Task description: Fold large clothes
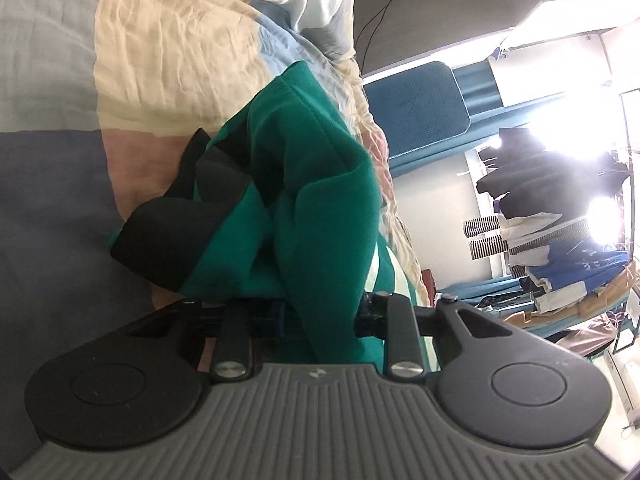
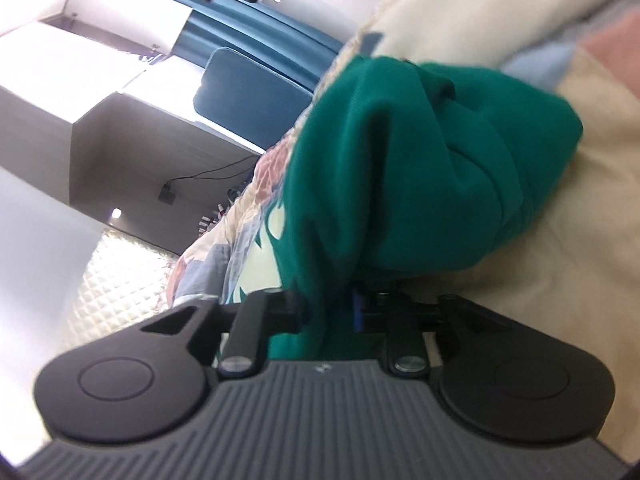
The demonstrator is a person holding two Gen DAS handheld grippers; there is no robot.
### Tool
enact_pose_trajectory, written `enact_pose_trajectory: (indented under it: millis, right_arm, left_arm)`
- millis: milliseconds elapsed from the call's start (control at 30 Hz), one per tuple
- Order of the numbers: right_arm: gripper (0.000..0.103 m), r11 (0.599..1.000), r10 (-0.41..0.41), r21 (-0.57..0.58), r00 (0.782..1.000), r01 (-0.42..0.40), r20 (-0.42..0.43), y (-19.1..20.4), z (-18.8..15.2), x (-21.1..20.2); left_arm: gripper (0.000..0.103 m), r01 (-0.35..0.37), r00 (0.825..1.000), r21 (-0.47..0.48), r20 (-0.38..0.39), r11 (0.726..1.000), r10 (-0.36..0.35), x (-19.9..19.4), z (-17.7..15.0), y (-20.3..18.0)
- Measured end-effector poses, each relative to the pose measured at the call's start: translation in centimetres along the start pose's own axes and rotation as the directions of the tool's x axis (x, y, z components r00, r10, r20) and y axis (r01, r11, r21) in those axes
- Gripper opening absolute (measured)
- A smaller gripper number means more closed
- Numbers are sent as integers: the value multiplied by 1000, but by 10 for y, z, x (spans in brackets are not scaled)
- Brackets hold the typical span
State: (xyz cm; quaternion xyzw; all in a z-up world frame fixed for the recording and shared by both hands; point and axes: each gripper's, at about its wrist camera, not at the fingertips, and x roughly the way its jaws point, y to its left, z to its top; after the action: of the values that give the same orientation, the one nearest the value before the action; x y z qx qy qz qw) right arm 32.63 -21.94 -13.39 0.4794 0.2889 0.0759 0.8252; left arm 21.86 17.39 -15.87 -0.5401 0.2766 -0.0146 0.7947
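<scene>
Over the patchwork bed (image 1: 168,60) we hold both grippers' jaws clamped on the green garment (image 1: 304,184), lifting its edge for folding.

garment (image 1: 304,184): soft matt green cloth | quilt (image 1: 168,40): crinkled cloth

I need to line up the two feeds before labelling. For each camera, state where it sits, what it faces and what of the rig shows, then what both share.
Left wrist: sits on the left gripper, looking along its fingers at the green garment clamped between them, over a patchwork quilt; only the gripper's body shows.
Right wrist: sits on the right gripper, facing the green garment that it also grips; only its own gripper shows.
Shared: the garment, the quilt, and a blue cushion behind.
</scene>
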Motion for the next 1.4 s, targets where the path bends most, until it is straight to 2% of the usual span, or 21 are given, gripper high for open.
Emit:
enact_pose_trajectory:
  millis: [33, 67, 100, 167, 200, 233, 267, 333, 433, 533, 667, 733, 767, 800, 867, 900, 967, 1000, 1200, 1400]
  right_arm:
    - [50, 1000, -1, 25, 1000, 1, -3, -2, -1, 1]
    - [79, 999, -3, 54, 1000, 3, 4, -6, -2, 3]
    - [99, 996, -5, 84, 1000, 4, 18, -9, -2, 1]
    - [100, 989, -31, 143, 999, 25, 40, -18, -2, 3]
    - [99, 984, -39, 173, 998, 32, 39, -22, 0, 7]
    - [99, 979, -43, 199, 998, 34, 40, -27, 2, 10]
    - [100, 975, -39, 222, 998, 29, 42, -31, 3, 15]
    - [100, 965, -13, 263, 999, 1, 44, -34, 5, 25]
    - [103, 962, 21, 271, 997, -39, 69, -24, 11, 37]
    - [103, 978, -52, 205, 997, 39, 58, -9, 20, 55]
    - [103, 968, -68, 244, 996, 52, 61, -17, 27, 80]
    - [103, 976, -46, 217, 996, 29, 75, -17, 28, 90]
    - [102, 981, -29, 194, 997, 14, 78, -16, 29, 95]
    - [91, 985, -7, 174, 997, -6, 78, -15, 31, 98]
    - [73, 990, 22, 136, 998, -31, 66, -12, 34, 100]
    - [65, 993, 31, 111, 998, -38, 62, -9, 36, 101]
    - [56, 997, 56, 56, 996, -60, 67, -2, 38, 102]
    - [53, 997, 70, 32, 995, -73, 73, 2, 39, 100]
    - [47, 991, 127, -45, 988, -123, 92, 25, 48, 88]
    - [46, 980, 178, -106, 978, -166, 113, 46, 61, 41]
  left_arm:
    - [37, 3, 1000, -11, 0, 1000, -3, 1, 0, 3]
    - [44, -4, 1000, -24, -8, 1000, 4, 1, 0, 6]
    - [48, -14, 1000, -38, -17, 999, 13, -4, -4, 10]
    - [75, -8, 999, -73, -35, 997, 6, -5, -5, 14]
    - [82, 0, 999, -85, -41, 996, -3, -3, -4, 17]
    - [95, -5, 999, -94, -43, 996, 1, 0, -4, 18]
    - [101, -16, 999, -103, -40, 995, 11, 0, -4, 18]
    - [102, -8, 999, -130, -33, 991, 4, 6, -2, 21]
    - [102, 7, 1000, -197, -13, 980, -9, 9, 2, 29]
    - [103, 26, 1000, -260, 6, 965, -26, 14, 6, 37]
    - [101, 31, 1000, -236, 12, 971, -29, 25, 6, 35]
    - [100, 18, 1000, -219, 21, 976, -14, 28, 5, 32]
    - [90, 17, 1000, -204, 28, 979, -12, 28, 5, 29]
    - [85, 5, 999, -178, 35, 984, 1, 27, 6, 27]
    - [62, -6, 999, -147, 37, 989, 12, 28, 6, 25]
    - [58, -5, 999, -132, 37, 991, 10, 27, 7, 24]
    - [48, 3, 999, -98, 44, 995, 1, 25, 5, 20]
    - [47, 8, 999, -84, 47, 996, -4, 23, 4, 17]
    - [43, 62, 997, -18, 55, 998, -61, 3, 4, 5]
    - [43, 127, 991, 73, 36, 989, -130, -28, -8, -27]
